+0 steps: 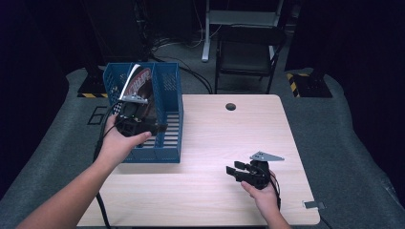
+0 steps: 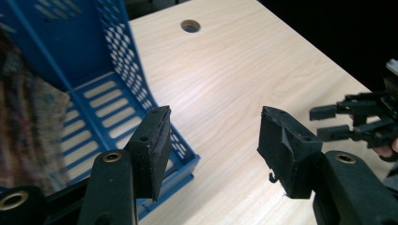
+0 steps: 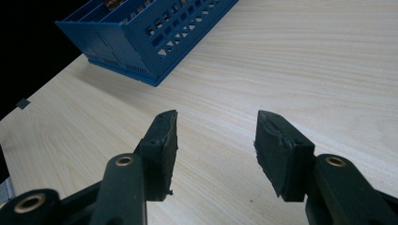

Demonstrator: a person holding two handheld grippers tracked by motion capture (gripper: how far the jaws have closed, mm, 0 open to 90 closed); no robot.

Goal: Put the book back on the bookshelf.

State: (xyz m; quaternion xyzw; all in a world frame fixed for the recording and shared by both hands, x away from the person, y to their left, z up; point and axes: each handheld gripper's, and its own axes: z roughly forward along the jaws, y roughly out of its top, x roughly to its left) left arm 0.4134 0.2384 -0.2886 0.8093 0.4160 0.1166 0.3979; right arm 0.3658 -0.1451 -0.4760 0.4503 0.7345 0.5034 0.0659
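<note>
Left hand-held gripper [image 2: 213, 145] open, empty, over blue file rack [image 2: 101, 89] edge.

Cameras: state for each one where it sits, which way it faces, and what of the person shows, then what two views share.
High view: above the person's side, facing forward and down on the table; both forearms enter from below, left gripper at the blue rack, right gripper over bare wood.
Left gripper view: rides the left gripper, looking between open jaws across the rack's corner; the right gripper shows beyond.
Right gripper view: rides the right gripper, open jaws, facing across the tabletop.
Shared: all three show the rack.
</note>
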